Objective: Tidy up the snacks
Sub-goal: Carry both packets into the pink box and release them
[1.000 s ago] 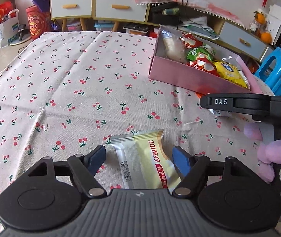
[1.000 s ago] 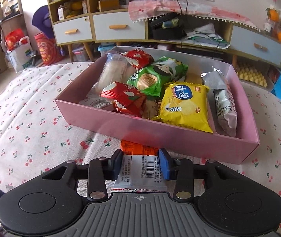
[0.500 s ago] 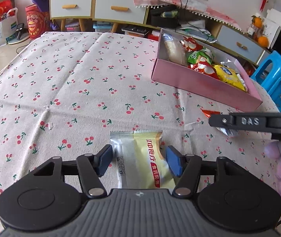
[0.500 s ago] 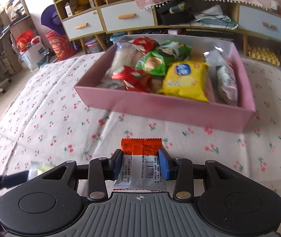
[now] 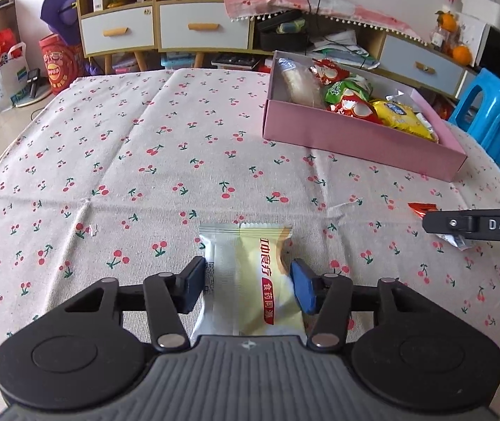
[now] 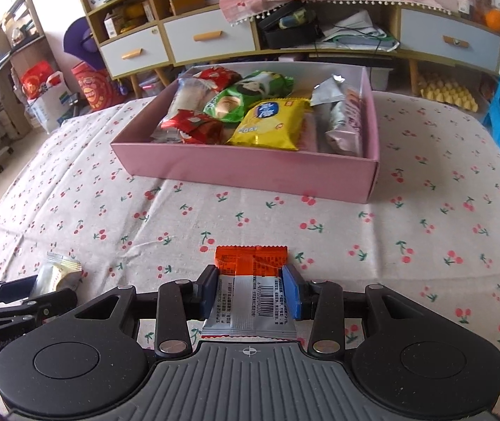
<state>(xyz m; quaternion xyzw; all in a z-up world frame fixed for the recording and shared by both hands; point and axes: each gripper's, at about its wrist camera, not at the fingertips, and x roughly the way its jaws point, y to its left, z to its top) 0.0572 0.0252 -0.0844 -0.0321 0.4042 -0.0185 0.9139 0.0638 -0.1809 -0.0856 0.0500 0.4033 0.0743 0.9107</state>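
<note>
A cream and yellow snack packet (image 5: pixel 250 280) lies flat on the cherry-print tablecloth (image 5: pixel 144 175). It sits between the blue pads of my left gripper (image 5: pixel 248 286), whose jaws are closing. The pads reach its side edges without squeezing it. My right gripper (image 6: pixel 250 294) is shut on an orange and white packet (image 6: pixel 250 263), held just above the cloth and short of the pink box (image 6: pixel 243 172). The box holds several snack bags. In the left wrist view the right gripper's finger (image 5: pixel 478 226) shows at the right edge. The cream packet (image 6: pixel 60 273) shows at lower left of the right wrist view.
The pink box (image 5: pixel 355 137) stands at the table's far right. Beyond the table are a drawer cabinet (image 5: pixel 186 28), a blue stool (image 5: pixel 488 112) and bags on the floor (image 5: pixel 0 66). Bare cloth lies between both grippers and the box.
The left jaws have narrowed around the cream packet. The right gripper, still holding its orange packet, has drawn back from the box, which now looks farther away.
</note>
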